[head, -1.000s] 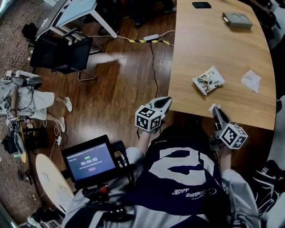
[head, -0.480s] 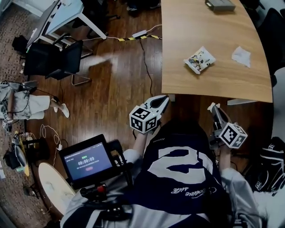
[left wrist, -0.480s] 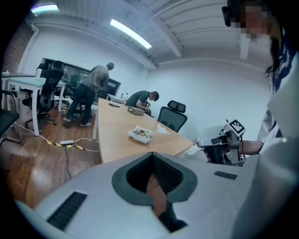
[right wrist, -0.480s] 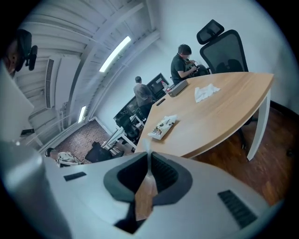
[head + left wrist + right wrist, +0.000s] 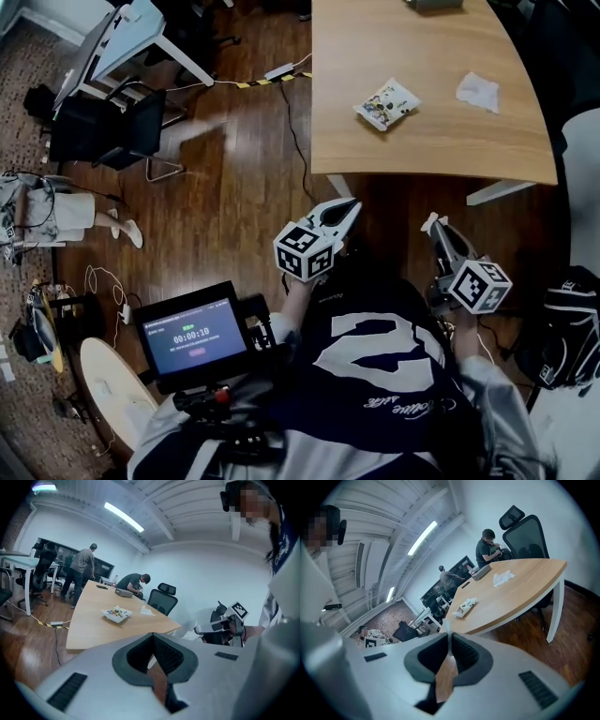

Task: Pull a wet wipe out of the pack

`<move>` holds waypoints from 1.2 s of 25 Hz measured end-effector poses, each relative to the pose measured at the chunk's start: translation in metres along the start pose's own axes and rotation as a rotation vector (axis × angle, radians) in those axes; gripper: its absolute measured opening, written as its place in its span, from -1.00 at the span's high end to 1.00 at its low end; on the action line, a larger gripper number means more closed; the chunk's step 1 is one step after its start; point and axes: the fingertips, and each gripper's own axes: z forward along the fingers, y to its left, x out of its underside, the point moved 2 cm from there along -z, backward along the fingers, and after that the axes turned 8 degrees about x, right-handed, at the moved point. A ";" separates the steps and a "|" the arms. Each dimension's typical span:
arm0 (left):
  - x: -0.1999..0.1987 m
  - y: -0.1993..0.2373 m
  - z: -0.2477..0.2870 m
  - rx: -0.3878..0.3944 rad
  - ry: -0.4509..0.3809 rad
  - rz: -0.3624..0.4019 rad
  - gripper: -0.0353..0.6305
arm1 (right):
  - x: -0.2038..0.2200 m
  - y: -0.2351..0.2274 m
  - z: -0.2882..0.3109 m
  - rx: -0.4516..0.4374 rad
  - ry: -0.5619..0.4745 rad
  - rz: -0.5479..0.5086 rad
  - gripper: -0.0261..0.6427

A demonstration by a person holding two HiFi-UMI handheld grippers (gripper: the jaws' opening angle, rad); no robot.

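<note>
The wet wipe pack (image 5: 386,103) lies on the wooden table (image 5: 422,141), small and white with colourful print; it also shows as pack (image 5: 116,613) and pack (image 5: 465,607). A crumpled white wipe (image 5: 477,92) lies to its right. Both grippers hang over the floor, short of the table's near edge and well away from the pack. My left gripper (image 5: 353,203) is shut with nothing in it. My right gripper (image 5: 431,223) is shut too; a small white bit sits at its tips, and I cannot tell what it is.
A screen with a running timer (image 5: 192,337) sits at my left side. A black office chair (image 5: 112,117) and a cable (image 5: 281,70) are on the wooden floor at left. Two people (image 5: 133,582) work at the table's far end, near a black chair (image 5: 525,531).
The table with the pack and wipe has slid up and to the left in the head view. Both grippers, which were at the table's near edge, now hang clear of it over the floor.
</note>
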 end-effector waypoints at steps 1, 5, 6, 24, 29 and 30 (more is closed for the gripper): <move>0.004 -0.016 -0.002 0.006 0.002 -0.002 0.89 | 0.004 -0.001 -0.012 -0.002 0.005 0.001 0.86; 0.016 -0.058 -0.022 0.005 0.031 0.007 0.89 | 0.023 0.004 -0.038 -0.019 0.045 0.019 0.86; 0.020 -0.059 -0.024 0.000 0.036 0.004 0.89 | 0.027 0.004 -0.037 -0.025 0.054 0.021 0.86; 0.030 -0.049 -0.028 0.015 0.042 0.030 0.89 | 0.053 0.020 -0.015 -0.082 0.059 0.033 0.86; 0.029 -0.040 -0.031 0.035 0.041 0.060 0.89 | 0.054 0.027 -0.015 -0.070 0.022 0.036 0.86; 0.025 -0.033 -0.037 0.037 0.051 0.072 0.89 | 0.054 0.036 -0.011 -0.066 0.016 0.037 0.86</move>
